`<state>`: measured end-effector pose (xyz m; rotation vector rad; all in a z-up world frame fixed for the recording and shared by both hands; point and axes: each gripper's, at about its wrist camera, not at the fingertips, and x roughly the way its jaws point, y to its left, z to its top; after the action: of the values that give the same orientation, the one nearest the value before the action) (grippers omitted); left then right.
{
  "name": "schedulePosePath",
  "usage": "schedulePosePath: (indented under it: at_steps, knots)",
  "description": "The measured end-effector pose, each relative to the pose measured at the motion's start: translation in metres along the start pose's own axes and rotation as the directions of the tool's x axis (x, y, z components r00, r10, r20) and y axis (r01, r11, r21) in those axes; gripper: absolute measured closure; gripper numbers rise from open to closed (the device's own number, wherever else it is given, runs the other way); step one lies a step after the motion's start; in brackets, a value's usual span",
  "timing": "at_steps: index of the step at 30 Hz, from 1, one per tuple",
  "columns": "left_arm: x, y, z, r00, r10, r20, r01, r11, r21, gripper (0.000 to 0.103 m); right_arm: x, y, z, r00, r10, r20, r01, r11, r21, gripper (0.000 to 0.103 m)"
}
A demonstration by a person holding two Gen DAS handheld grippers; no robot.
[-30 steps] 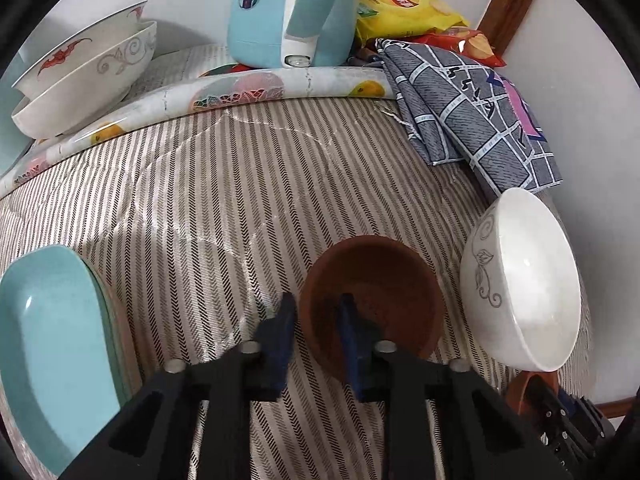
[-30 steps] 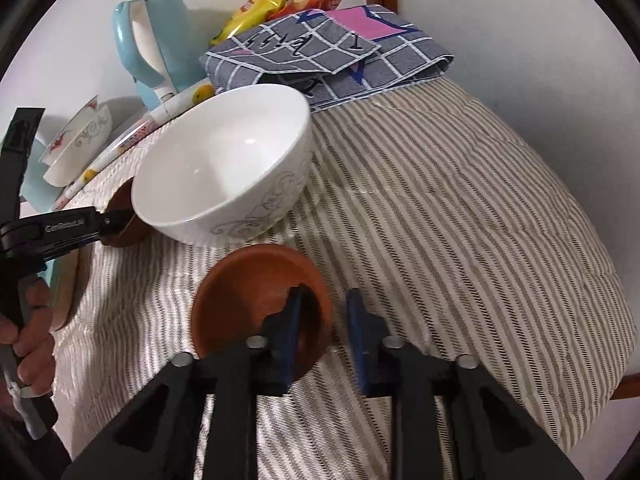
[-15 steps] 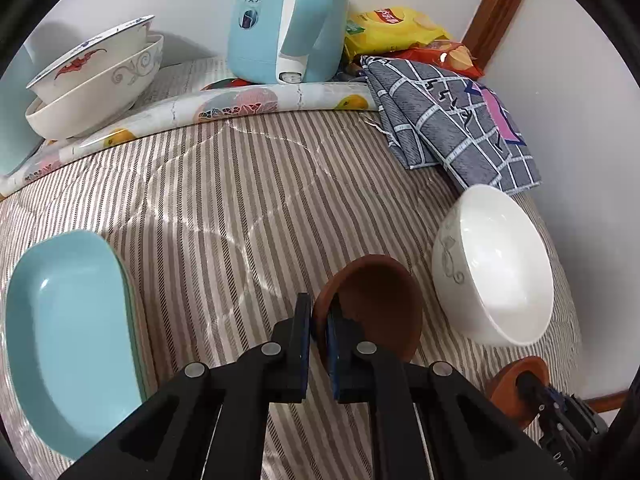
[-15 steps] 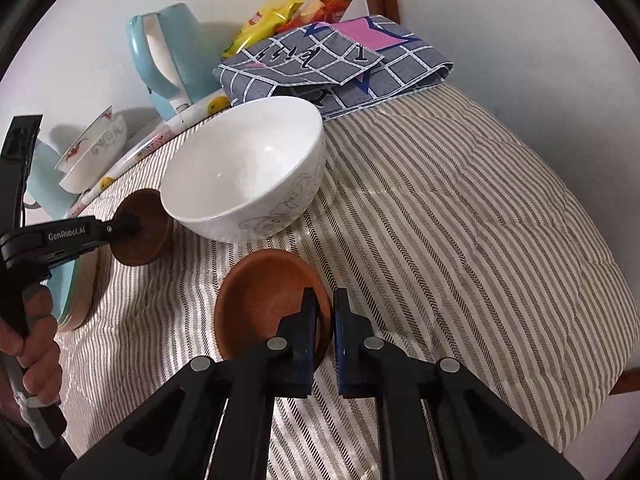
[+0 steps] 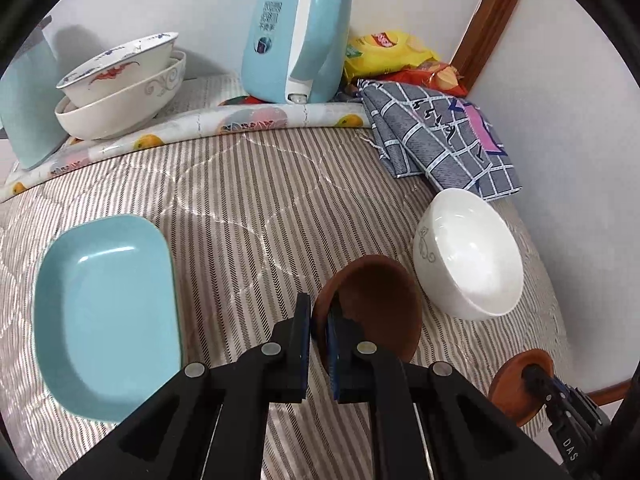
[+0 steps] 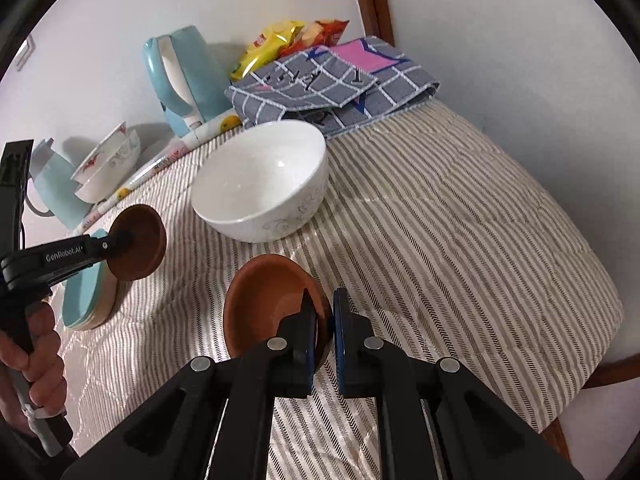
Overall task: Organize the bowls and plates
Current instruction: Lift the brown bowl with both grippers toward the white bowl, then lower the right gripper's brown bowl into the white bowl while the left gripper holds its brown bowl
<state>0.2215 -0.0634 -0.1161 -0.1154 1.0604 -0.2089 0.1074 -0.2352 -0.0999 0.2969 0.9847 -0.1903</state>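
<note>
My left gripper [image 5: 319, 316] is shut on the rim of a brown bowl [image 5: 376, 308] and holds it above the striped cloth; it also shows in the right wrist view [image 6: 138, 242]. My right gripper [image 6: 323, 312] is shut on the rim of a second brown bowl [image 6: 264, 300], seen from the left wrist view at lower right [image 5: 516, 384]. A white bowl [image 5: 468, 252] stands on the cloth between them, also in the right wrist view [image 6: 260, 184]. A light blue plate [image 5: 104, 312] lies at the left, on a stack [image 6: 86, 300].
Two stacked patterned bowls [image 5: 120, 88] stand at the back left. A light blue kettle [image 5: 296, 36], snack bags [image 5: 388, 56] and a folded checked cloth [image 5: 440, 140] lie at the back by the wall. The table edge [image 6: 580, 396] drops off at the right.
Both grippers closed on the rims of their brown bowls and lifted them off the cloth. The left one has moved up and away from the white bowl.
</note>
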Motion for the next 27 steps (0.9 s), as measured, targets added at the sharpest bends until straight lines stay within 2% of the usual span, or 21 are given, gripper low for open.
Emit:
schedulePosePath:
  at_steps: [14,27]
  knots:
    - [-0.035,0.006,0.007,0.998,-0.017,0.058,0.017,1.000,-0.006,0.095,-0.038,0.018,0.027,0.997,-0.001,0.074,0.004,1.000,-0.027,0.095]
    - [-0.039,0.021,0.021,0.997,0.002,0.073,0.000,1.000,-0.019,0.095,-0.019,0.042,0.061,0.996,0.009,0.088,-0.004,0.998,-0.058,0.095]
